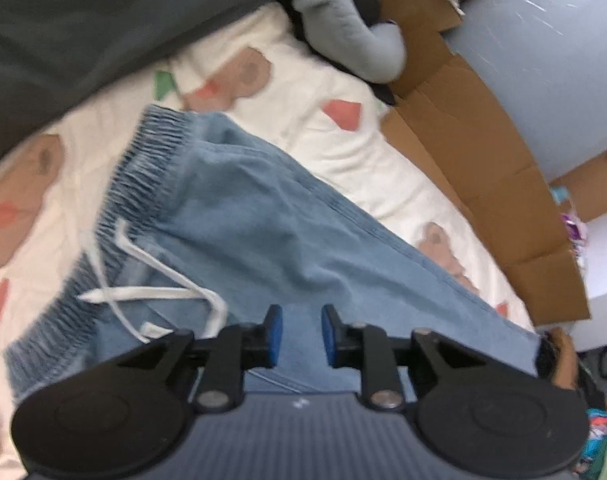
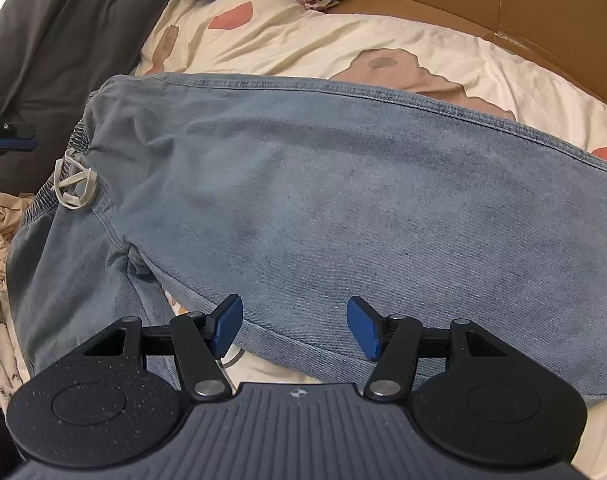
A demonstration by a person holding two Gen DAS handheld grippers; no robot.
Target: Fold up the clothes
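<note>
Denim, light blue: one pair of jeans (image 2: pixel 323 200) lay spread on a bed (image 2: pixel 303 36) with cream printed bedding. Elastic waistband (image 1: pixel 143 168) at 10 o'clock in the left wrist view; white drawstring (image 1: pixel 155 292) loose at 8 o'clock. Left gripper (image 1: pixel 302 336) hovered over the denim, jaws spread, gripping nothing. Right gripper (image 2: pixel 294 328) sat above the leg's lower edge, jaws spread wide, empty. Grey plush toy (image 1: pixel 343 20) at 12 o'clock; brown cardboard (image 1: pixel 483 160) at 2 o'clock.
</note>
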